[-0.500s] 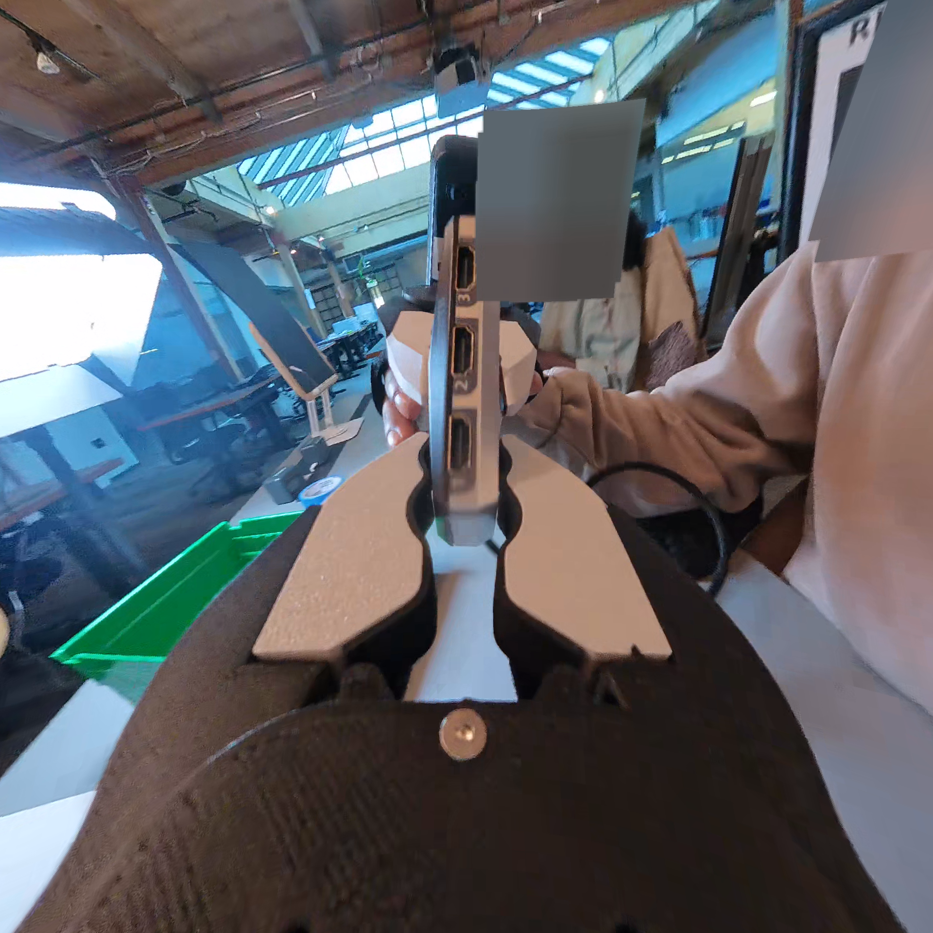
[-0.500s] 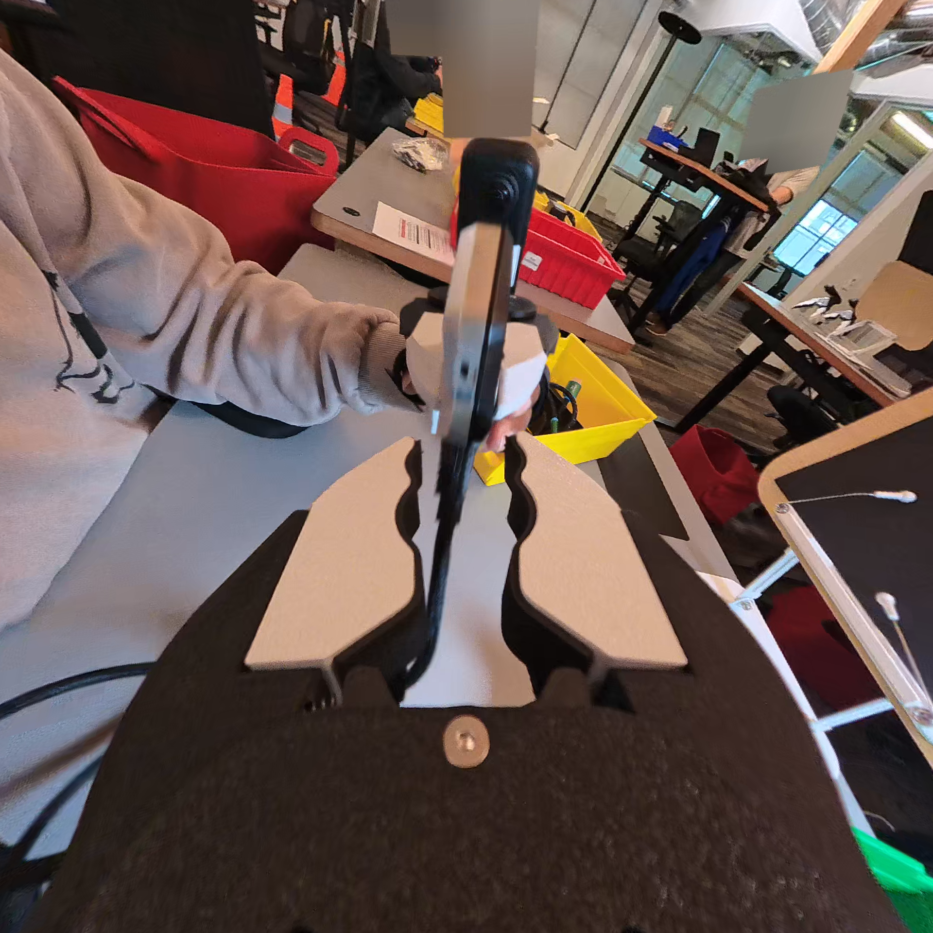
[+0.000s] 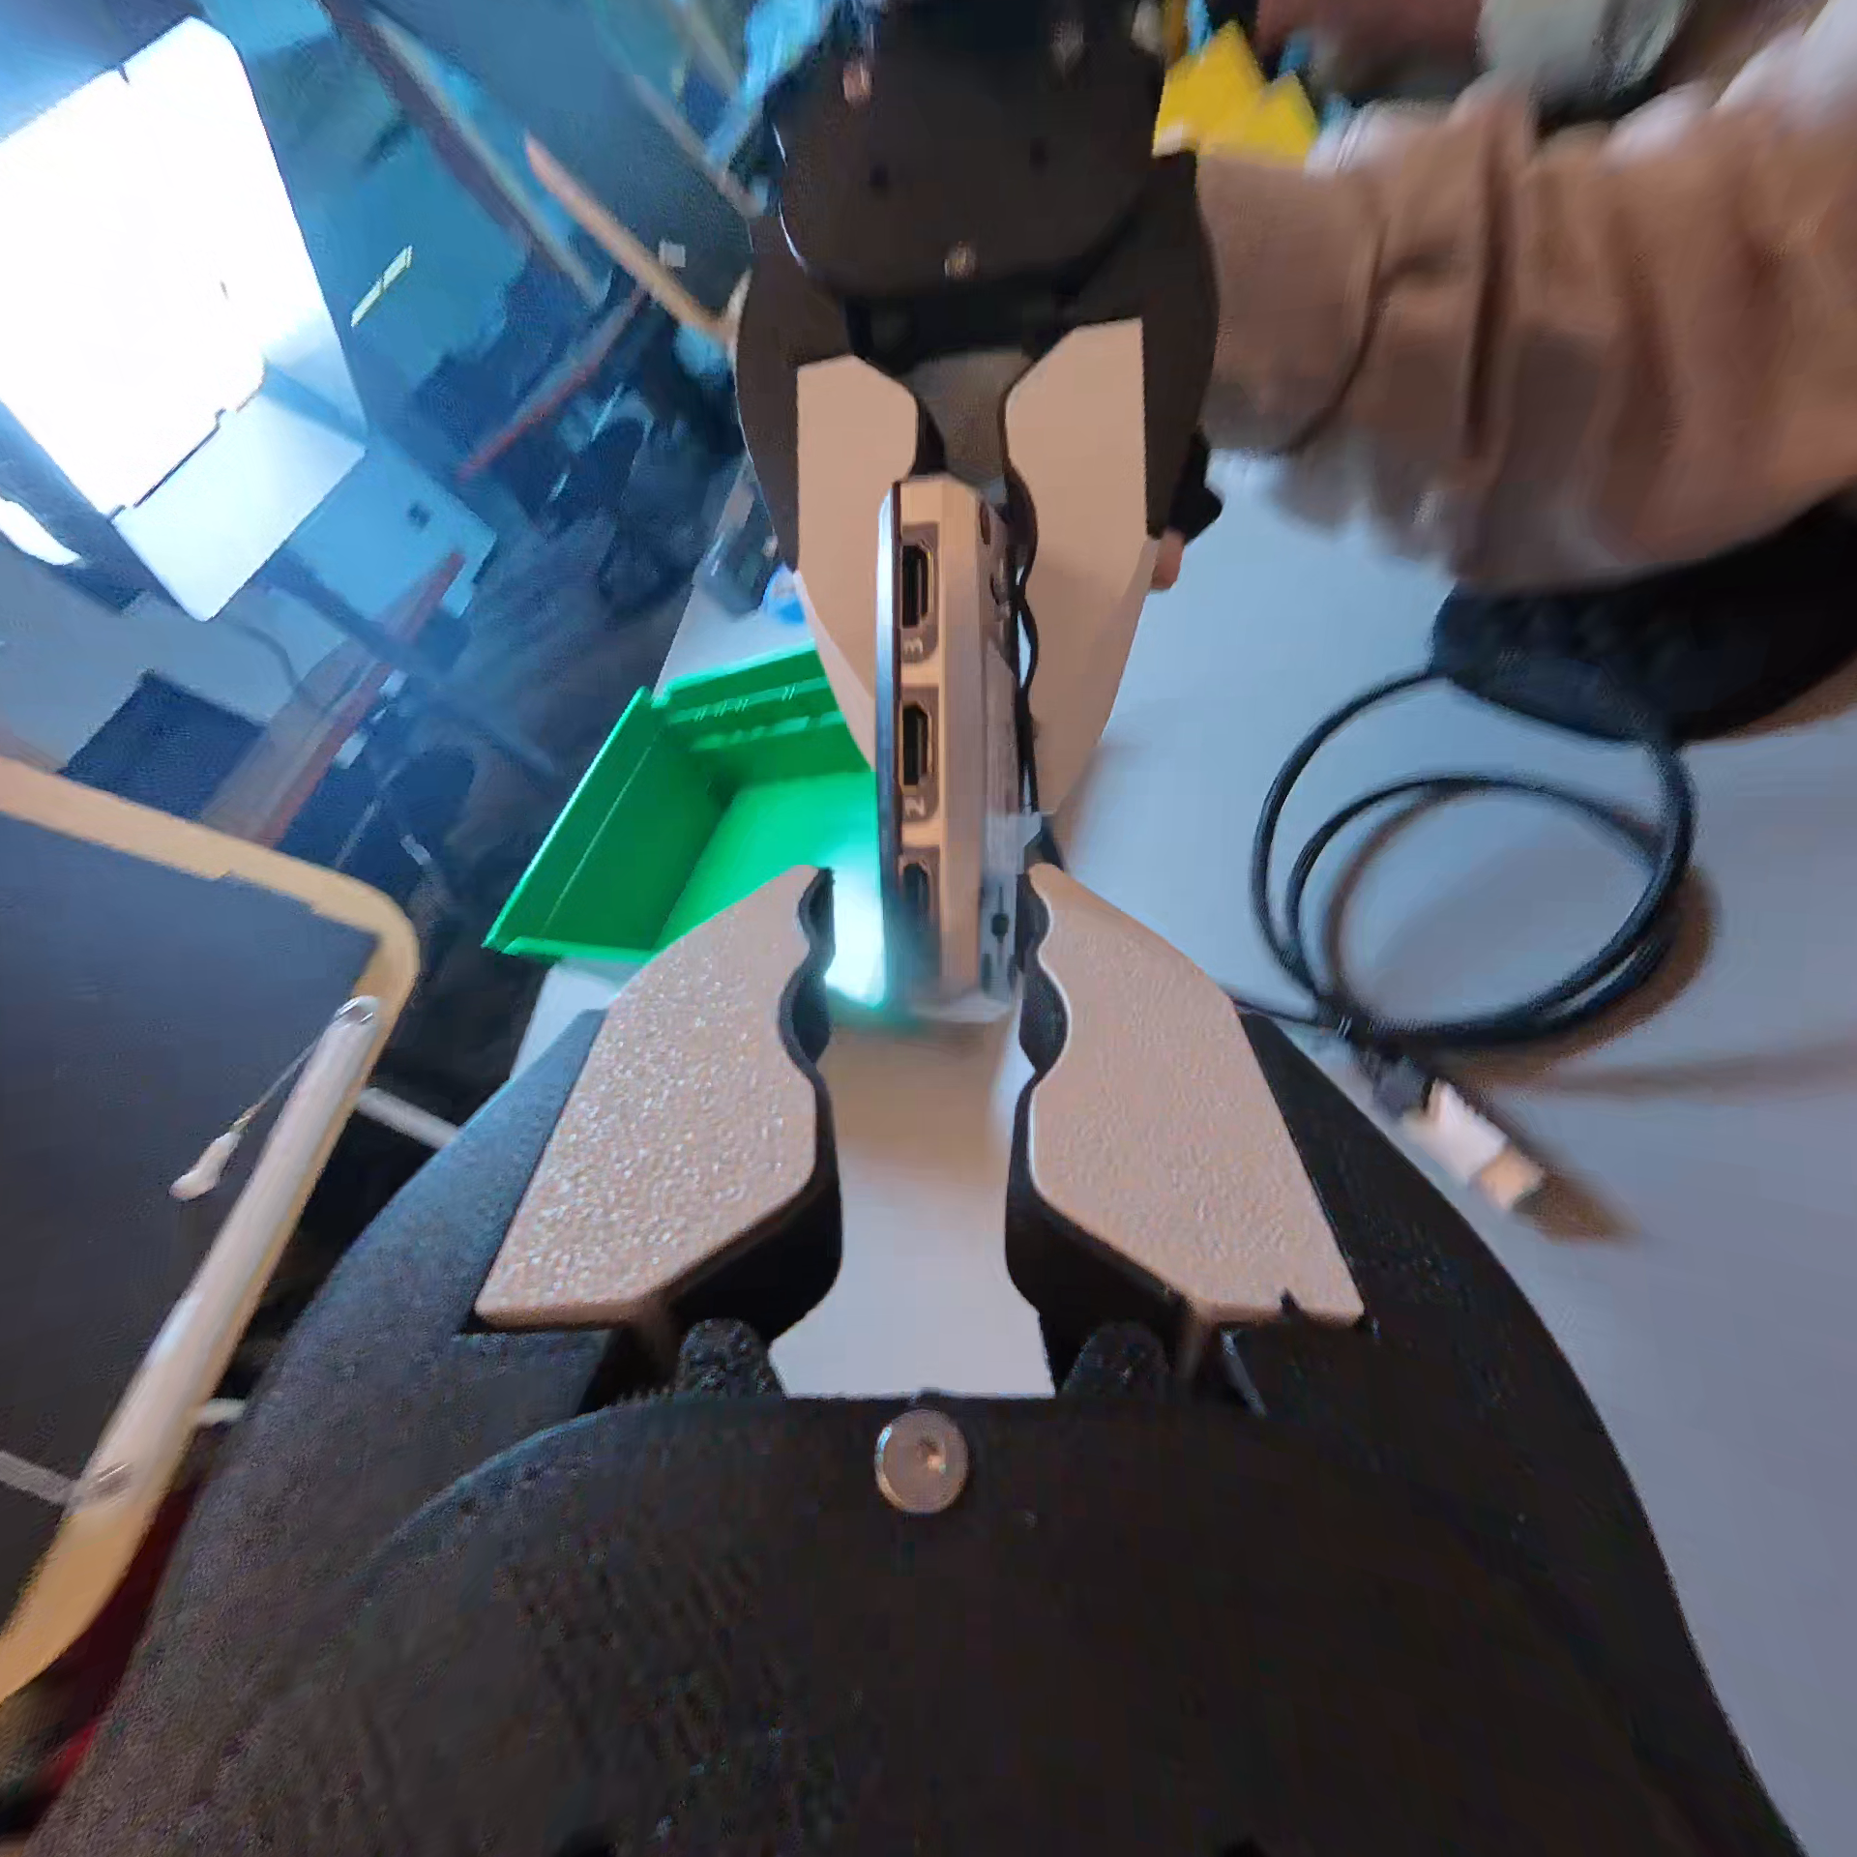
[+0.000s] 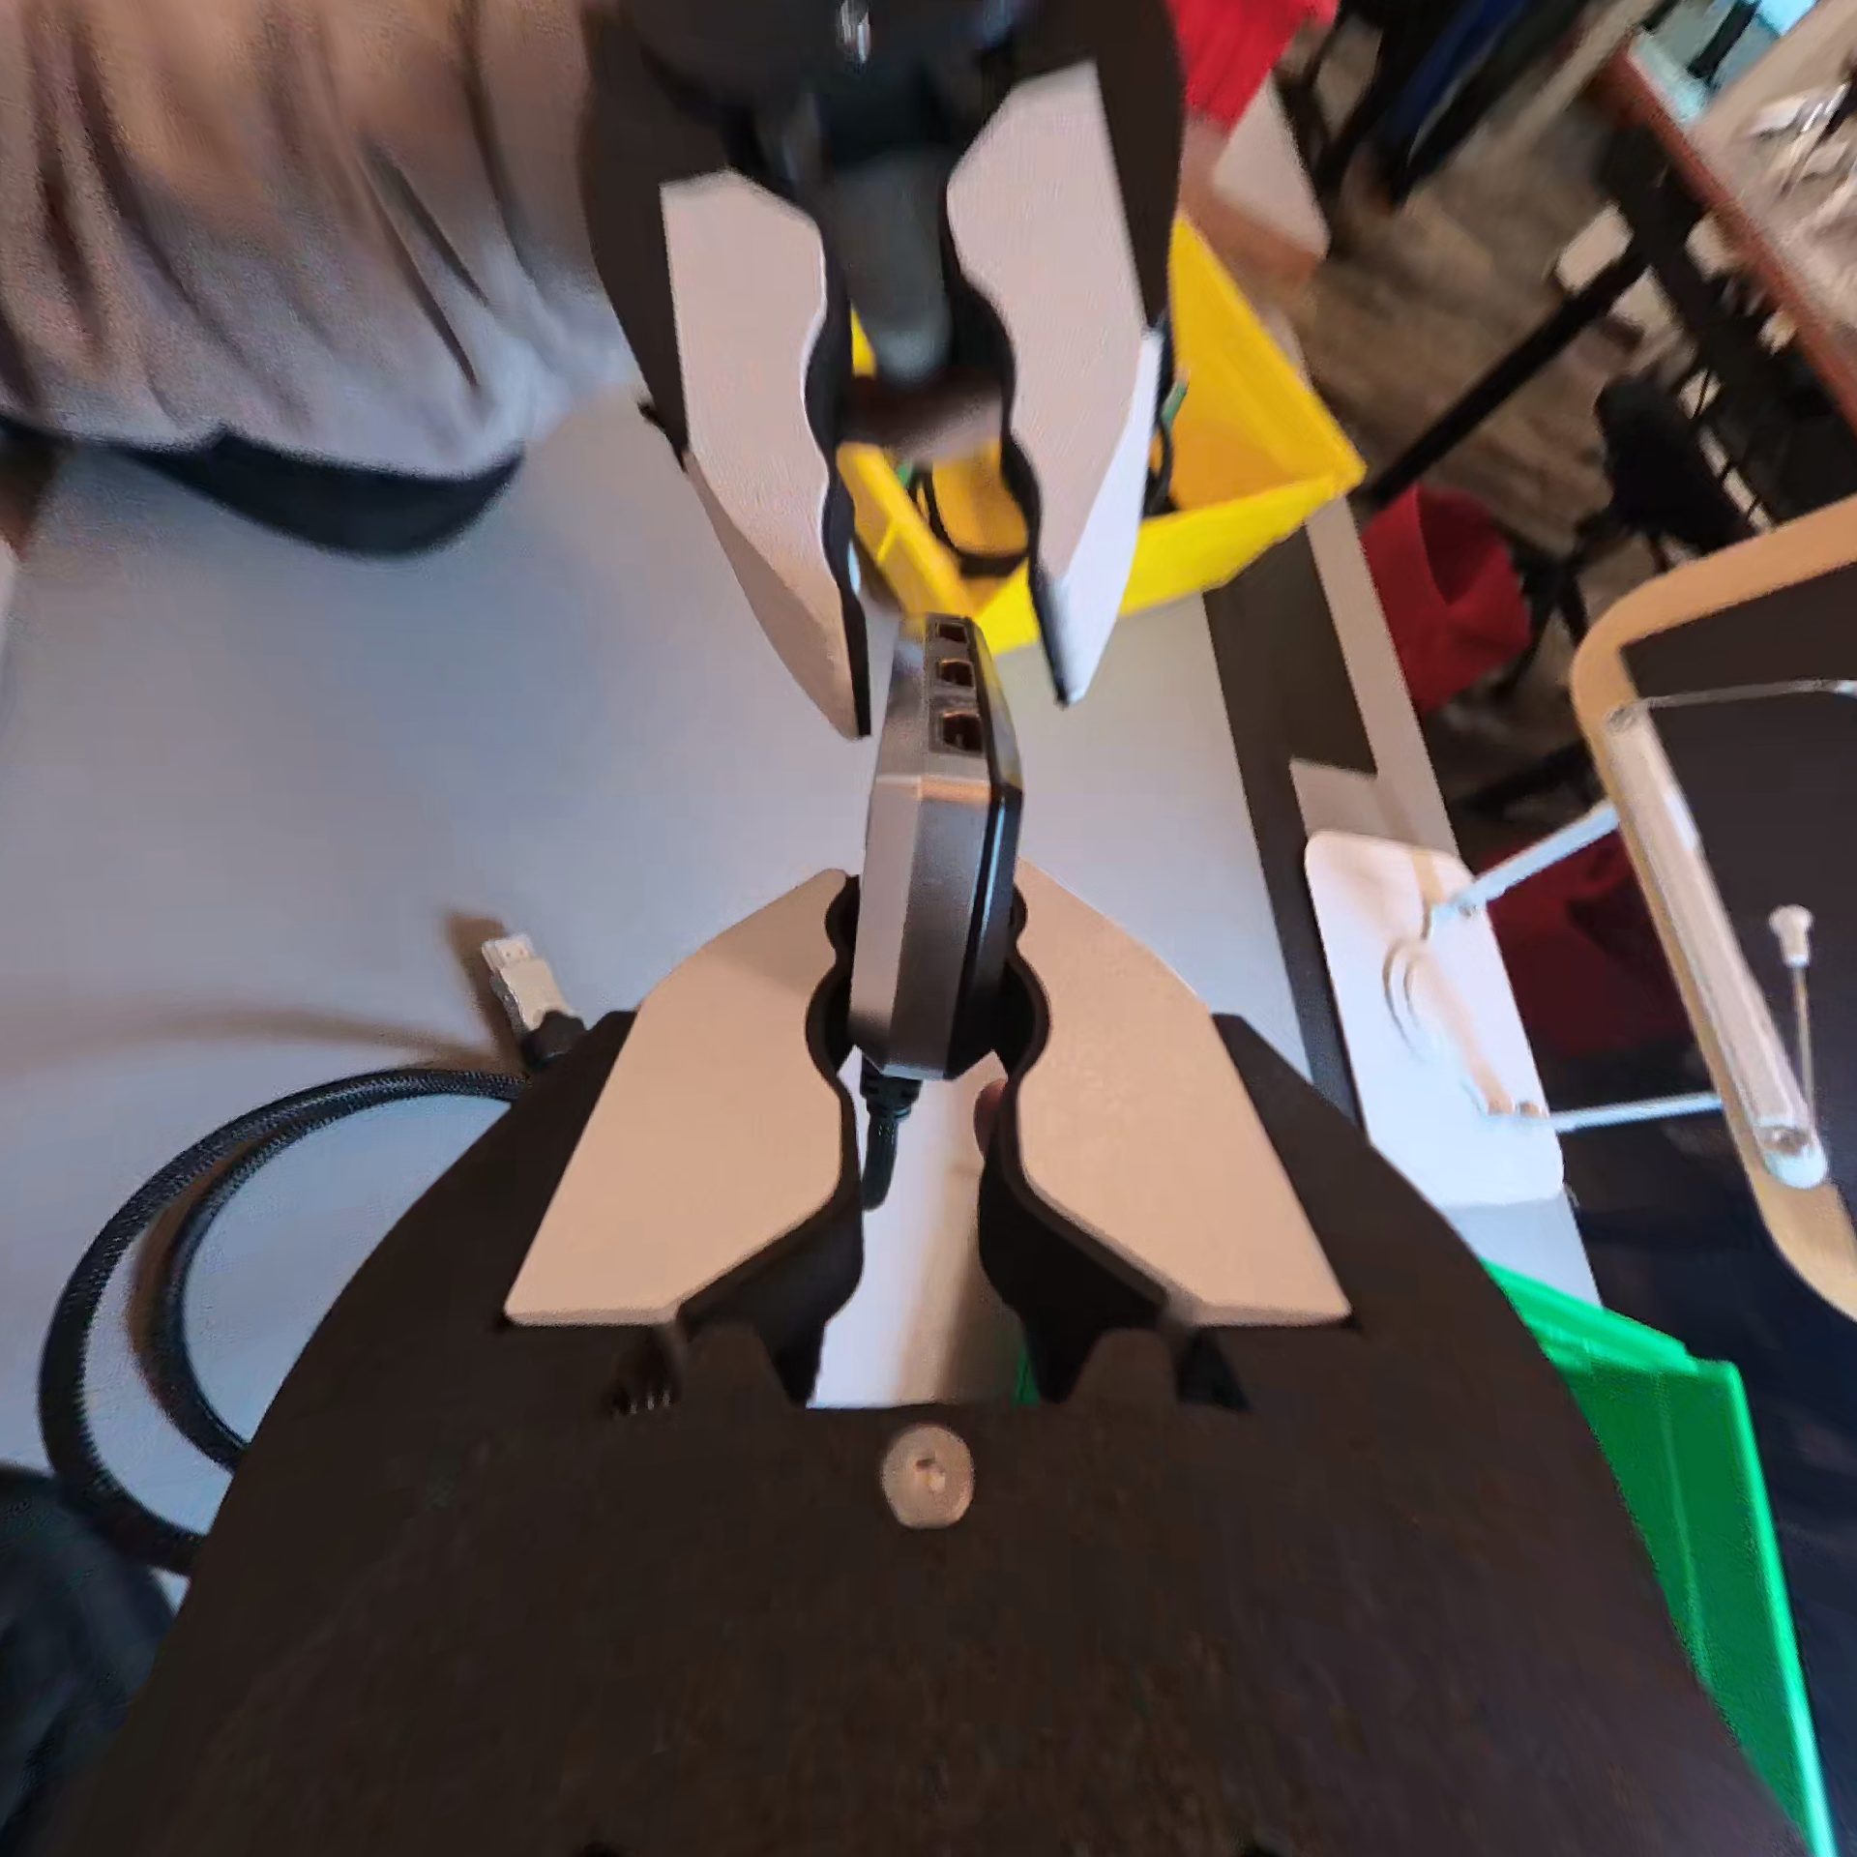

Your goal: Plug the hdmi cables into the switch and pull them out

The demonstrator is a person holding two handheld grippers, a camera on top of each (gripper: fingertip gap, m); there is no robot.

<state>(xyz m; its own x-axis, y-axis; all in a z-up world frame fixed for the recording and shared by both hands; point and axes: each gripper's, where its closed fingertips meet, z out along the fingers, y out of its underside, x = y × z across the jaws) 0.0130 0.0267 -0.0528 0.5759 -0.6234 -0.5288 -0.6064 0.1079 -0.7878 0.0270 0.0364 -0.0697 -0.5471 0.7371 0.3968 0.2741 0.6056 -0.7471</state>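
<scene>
A silver HDMI switch (image 3: pixel 930 724) stands on edge above the white table (image 3: pixel 1708 1256), its three ports facing my left gripper. My left gripper (image 3: pixel 924 889) is open, with its fingertips on either side of the switch's near end, not gripping it. My right gripper (image 4: pixel 930 894) is shut on the switch (image 4: pixel 940 824) from the opposite end, and the switch's own black cord hangs down between its fingers. In the right wrist view the left gripper (image 4: pixel 960 708) shows open at the top. A coiled black HDMI cable (image 3: pixel 1467 854) with a silver plug (image 3: pixel 1477 1166) lies on the table; it also shows in the right wrist view (image 4: pixel 121 1256).
A green bin (image 3: pixel 683 804) sits at the table's edge. A yellow bin (image 4: pixel 1246 482) holding cables is at the far side. A dark tablet on a stand (image 4: pixel 1728 854) is next to the table. A person's beige sleeve (image 3: pixel 1507 301) reaches in. My left and right fingertips are right by each other.
Both grippers have tilted down toward the table. My left gripper, which was clamped on the switch, has opened and let go. My right gripper now grips the switch.
</scene>
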